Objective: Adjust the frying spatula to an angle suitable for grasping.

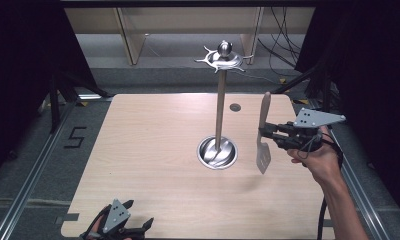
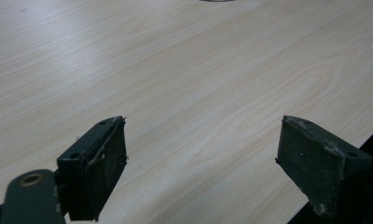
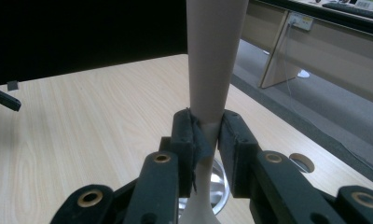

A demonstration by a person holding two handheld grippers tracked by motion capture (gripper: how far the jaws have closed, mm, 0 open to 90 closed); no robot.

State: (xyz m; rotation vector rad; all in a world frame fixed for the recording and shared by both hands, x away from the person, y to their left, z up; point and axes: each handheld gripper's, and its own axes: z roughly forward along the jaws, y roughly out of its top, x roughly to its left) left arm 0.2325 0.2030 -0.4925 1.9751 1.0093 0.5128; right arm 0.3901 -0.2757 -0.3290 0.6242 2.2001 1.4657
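Note:
A spatula (image 1: 263, 152) with a beige handle (image 3: 212, 60) hangs upright above the table, metal blade down. My right gripper (image 1: 263, 134) is shut on its neck from the right, just below the handle, and both pads (image 3: 189, 135) press on it. To its left stands a metal utensil stand (image 1: 220, 110) with a ring of hooks (image 1: 222, 59) on top and a round dish base (image 1: 208, 152). At the table's near left edge, my left gripper (image 1: 139, 212) is open over bare wood, with nothing between its jaws (image 2: 203, 140).
The light wooden table (image 1: 148, 150) has a small round cable hole (image 1: 235, 107) at the back right. Metal rails (image 1: 33, 170) run along both sides. Cables and wooden furniture legs lie on the floor behind the table.

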